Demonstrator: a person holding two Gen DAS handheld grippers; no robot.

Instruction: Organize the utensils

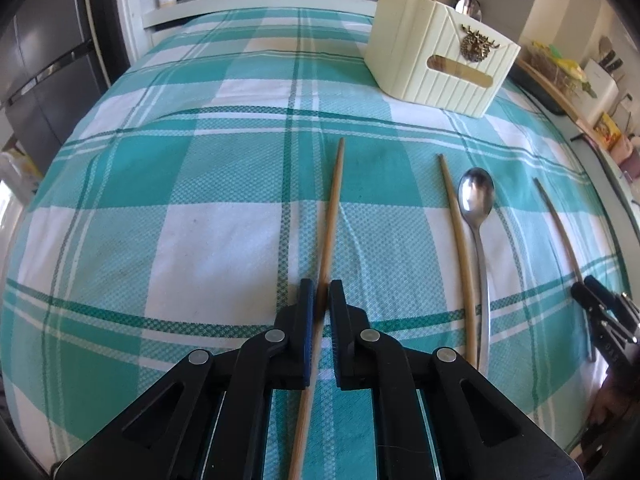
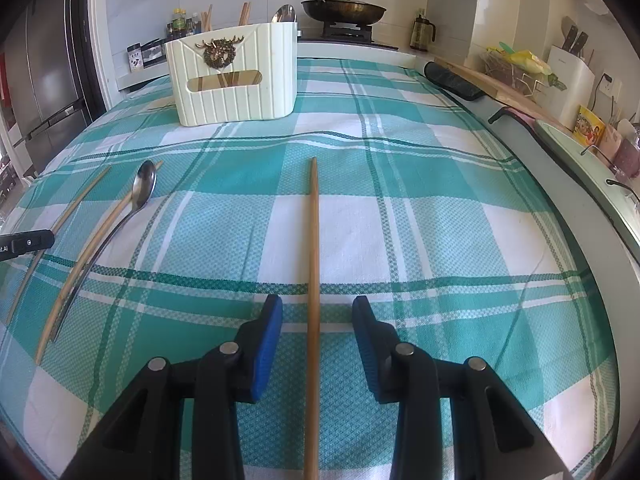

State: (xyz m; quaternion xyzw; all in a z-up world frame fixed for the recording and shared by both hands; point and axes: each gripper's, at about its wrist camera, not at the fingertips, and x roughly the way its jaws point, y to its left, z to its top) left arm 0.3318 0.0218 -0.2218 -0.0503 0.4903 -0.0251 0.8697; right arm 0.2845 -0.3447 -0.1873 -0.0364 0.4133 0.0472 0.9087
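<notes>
My left gripper (image 1: 319, 300) is nearly shut around a wooden chopstick (image 1: 330, 224) that lies along the checked cloth; whether the pads grip it is unclear. To its right lie another chopstick (image 1: 458, 248), a metal spoon (image 1: 476, 204) and a third chopstick (image 1: 560, 240). My right gripper (image 2: 317, 316) is open, its jaws on either side of that third chopstick (image 2: 314, 248). It also shows at the right edge of the left wrist view (image 1: 600, 304). The cream utensil holder (image 1: 440, 64) stands at the far side, with chopsticks and a spoon in it; it also shows in the right wrist view (image 2: 234, 76).
The green-and-white checked cloth (image 1: 180, 200) covers the table. A stove with a lidded pan (image 2: 344, 10) is behind it. A fridge (image 1: 40, 60) stands at the left. The counter at the right holds a knife block (image 2: 568, 76) and a cutting board (image 2: 500, 88).
</notes>
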